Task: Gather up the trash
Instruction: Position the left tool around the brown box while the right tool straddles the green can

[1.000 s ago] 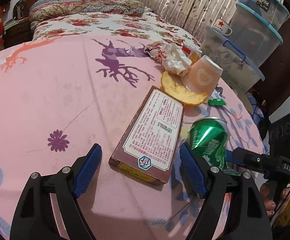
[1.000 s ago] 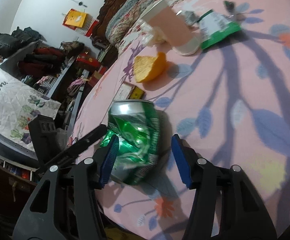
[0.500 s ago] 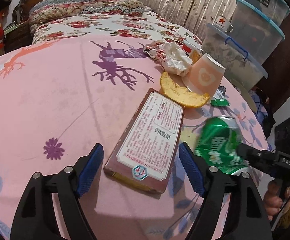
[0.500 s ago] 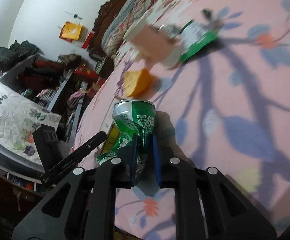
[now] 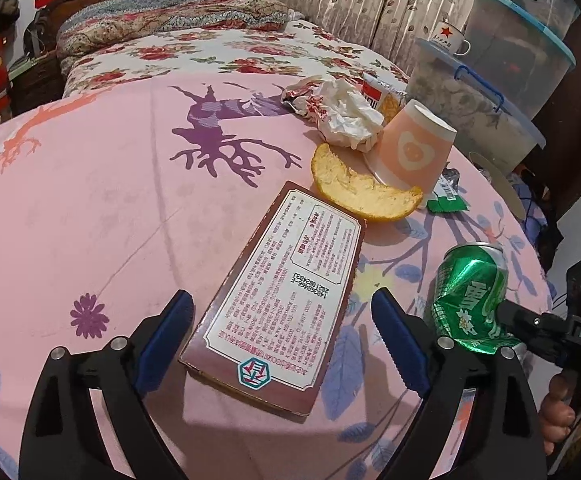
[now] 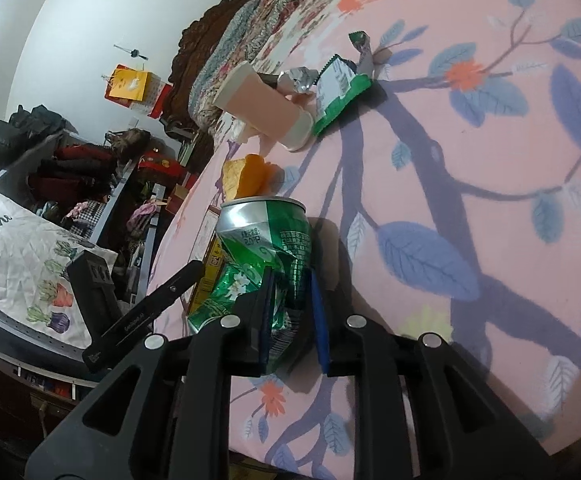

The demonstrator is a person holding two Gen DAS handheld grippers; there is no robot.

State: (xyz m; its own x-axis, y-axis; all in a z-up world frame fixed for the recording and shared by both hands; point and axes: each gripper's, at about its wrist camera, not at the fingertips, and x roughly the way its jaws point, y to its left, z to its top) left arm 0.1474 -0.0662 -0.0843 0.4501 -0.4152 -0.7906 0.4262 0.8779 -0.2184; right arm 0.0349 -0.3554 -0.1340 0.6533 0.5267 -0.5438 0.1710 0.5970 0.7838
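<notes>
A crushed green can (image 6: 268, 256) is pinched between the blue pads of my right gripper (image 6: 290, 312), lifted slightly off the pink tablecloth; it also shows in the left wrist view (image 5: 470, 296). My left gripper (image 5: 282, 336) is open, its fingers on either side of the near end of a flat brown printed box (image 5: 286, 292) without touching it. Beyond lie an orange peel (image 5: 362, 188), a tipped pink paper cup (image 5: 410, 148), crumpled white paper (image 5: 342, 112) and a green wrapper (image 5: 446, 196).
The round table's pink cloth (image 5: 90, 184) drops off close to both grippers. A bed with a floral cover (image 5: 210, 52) lies beyond the table. Stacked clear storage boxes (image 5: 490, 80) with a mug on top stand at the right. Cluttered shelves (image 6: 70, 160) are at the left in the right wrist view.
My right gripper went from open around the green can to shut on it and raised it. My left gripper moved slightly forward around the box's end.
</notes>
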